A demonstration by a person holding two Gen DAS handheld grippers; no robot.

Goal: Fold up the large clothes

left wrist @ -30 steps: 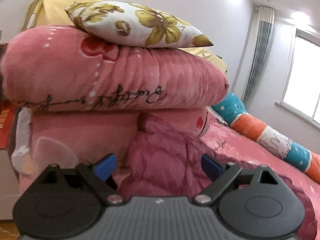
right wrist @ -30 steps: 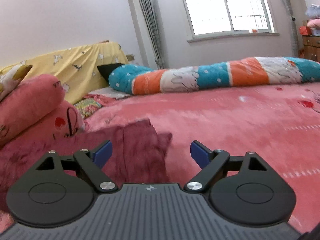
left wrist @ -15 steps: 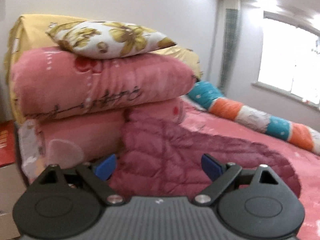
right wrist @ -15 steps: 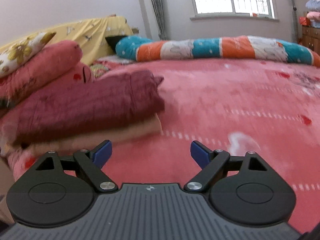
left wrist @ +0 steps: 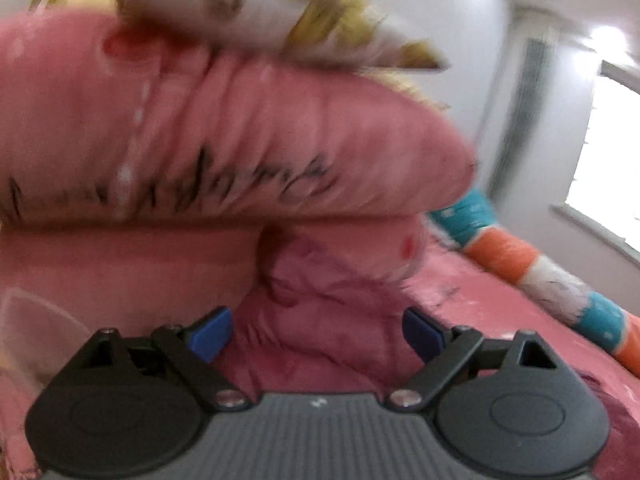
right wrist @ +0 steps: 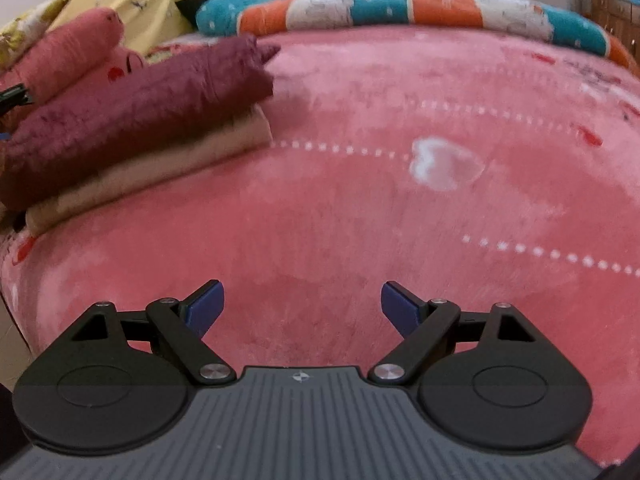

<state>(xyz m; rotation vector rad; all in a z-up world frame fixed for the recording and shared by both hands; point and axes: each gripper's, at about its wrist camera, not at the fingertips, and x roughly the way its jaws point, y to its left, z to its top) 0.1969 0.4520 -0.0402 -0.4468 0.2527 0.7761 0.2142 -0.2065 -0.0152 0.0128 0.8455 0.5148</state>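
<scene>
My left wrist view is smeared: the black script on the rolled pink blanket (left wrist: 240,136) is unreadable, and the floral pillow (left wrist: 256,12) at the top of the frame is streaks of white and yellow. My left gripper (left wrist: 316,332) covers the near part of the maroon jacket (left wrist: 320,320). In my right wrist view, the folded maroon jacket (right wrist: 132,108) runs off the left edge and hides most of the tan garment (right wrist: 152,164) beneath it. A small dark object (right wrist: 14,96) at the left edge is cut off; I cannot tell what it is.
</scene>
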